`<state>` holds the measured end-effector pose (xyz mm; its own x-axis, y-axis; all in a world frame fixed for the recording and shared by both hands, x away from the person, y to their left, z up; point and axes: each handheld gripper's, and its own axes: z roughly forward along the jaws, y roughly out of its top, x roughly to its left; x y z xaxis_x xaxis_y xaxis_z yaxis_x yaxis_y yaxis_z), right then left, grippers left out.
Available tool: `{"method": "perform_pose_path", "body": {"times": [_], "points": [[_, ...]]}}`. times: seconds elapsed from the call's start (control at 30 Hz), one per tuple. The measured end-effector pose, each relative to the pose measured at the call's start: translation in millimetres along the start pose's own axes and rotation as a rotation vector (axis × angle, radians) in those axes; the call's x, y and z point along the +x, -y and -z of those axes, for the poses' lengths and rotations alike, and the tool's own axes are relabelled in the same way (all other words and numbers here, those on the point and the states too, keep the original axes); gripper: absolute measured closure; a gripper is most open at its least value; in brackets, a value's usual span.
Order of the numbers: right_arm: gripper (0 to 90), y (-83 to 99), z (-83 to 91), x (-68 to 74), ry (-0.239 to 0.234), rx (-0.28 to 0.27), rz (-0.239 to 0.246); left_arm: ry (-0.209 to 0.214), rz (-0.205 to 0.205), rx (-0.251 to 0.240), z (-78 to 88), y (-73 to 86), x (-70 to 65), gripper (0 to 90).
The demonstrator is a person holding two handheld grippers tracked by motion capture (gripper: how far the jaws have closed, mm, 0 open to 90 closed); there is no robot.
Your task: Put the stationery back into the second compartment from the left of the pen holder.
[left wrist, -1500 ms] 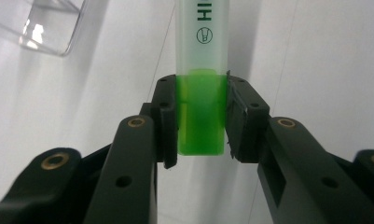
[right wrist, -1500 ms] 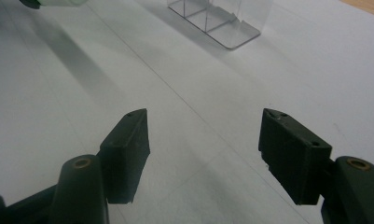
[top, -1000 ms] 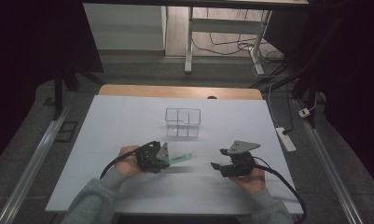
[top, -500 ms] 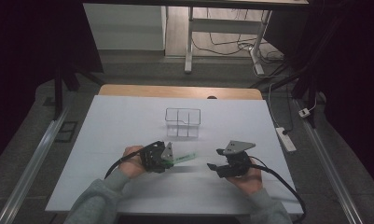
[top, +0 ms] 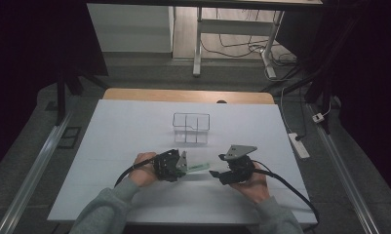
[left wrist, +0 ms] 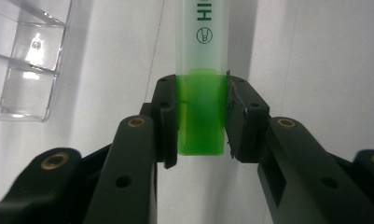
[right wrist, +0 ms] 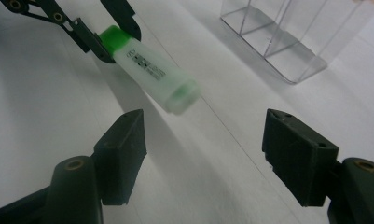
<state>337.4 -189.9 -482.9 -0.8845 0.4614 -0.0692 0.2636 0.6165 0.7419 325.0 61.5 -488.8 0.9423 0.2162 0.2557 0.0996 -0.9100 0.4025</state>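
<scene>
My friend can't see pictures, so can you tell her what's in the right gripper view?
A green highlighter hangs just above a white table, its green end gripped by the left claw at the top left. The right claw opens wide below, nothing between its jaws. A clear plastic organizer stands at the top right.

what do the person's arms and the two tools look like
Grey sleeves cover both forearms. The left tool and right tool are black, each trailing a black cable. The right one carries a grey three-cornered plate. Its jaws are blocky black bars with brass-coloured pivot pins.
</scene>
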Motion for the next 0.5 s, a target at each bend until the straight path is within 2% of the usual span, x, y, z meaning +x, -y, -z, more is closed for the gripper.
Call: {"method": "perform_pose_path", "body": {"times": [0.27,0.5], "points": [[30.6,-15.6,-13.0,6.2,-0.040,0.039,0.040,0.007,-0.017,0.030,-5.4,-7.8,0.4,66.5],[36.8,-24.6,-26.5,10.5,-0.067,0.093,0.099,0.020,-0.029,0.035,-8.2,-15.2,0.4,66.5]]}}
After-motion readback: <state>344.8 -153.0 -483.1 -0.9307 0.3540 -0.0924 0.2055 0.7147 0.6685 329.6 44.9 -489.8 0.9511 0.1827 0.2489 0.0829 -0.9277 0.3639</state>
